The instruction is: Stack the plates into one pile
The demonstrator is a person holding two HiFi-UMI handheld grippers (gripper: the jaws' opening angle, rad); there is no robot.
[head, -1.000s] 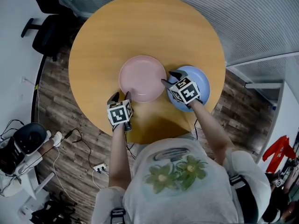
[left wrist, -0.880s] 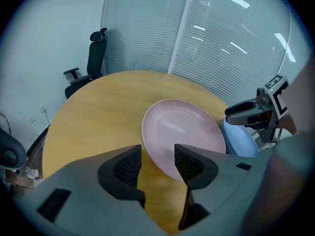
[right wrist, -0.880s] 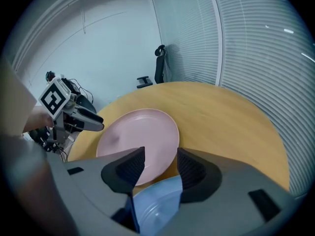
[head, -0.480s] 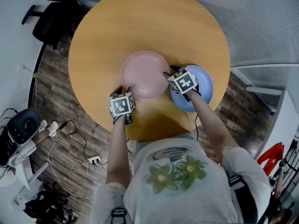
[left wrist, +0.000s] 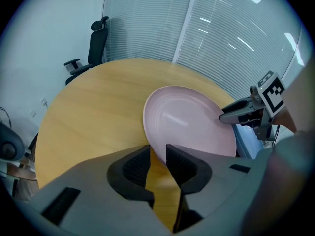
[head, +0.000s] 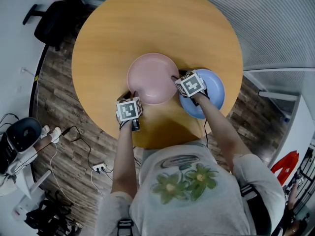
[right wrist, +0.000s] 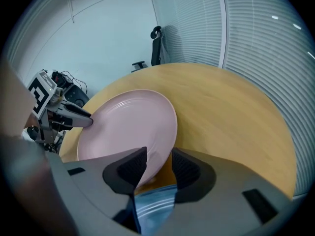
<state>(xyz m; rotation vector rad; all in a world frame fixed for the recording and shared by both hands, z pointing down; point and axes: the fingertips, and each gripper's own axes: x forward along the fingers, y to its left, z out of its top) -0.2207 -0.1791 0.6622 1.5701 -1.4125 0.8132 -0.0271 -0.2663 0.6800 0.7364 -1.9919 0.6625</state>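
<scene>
The pink plate [head: 151,77] lies mid-desk [head: 147,23], beside the blue plate [head: 215,90] at the near right edge. It is likely stiff, slick and breakable, best pinched at the rim. The left gripper's [left wrist: 157,154] fingers are closing round that rim, and the right gripper's [right wrist: 158,160] fingers are spread astride it.

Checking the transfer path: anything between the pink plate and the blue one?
Nothing visible. The pink plate and blue plate sit side by side; only the right gripper, its jaws around the pink rim, hangs over the blue plate's left edge.
</scene>
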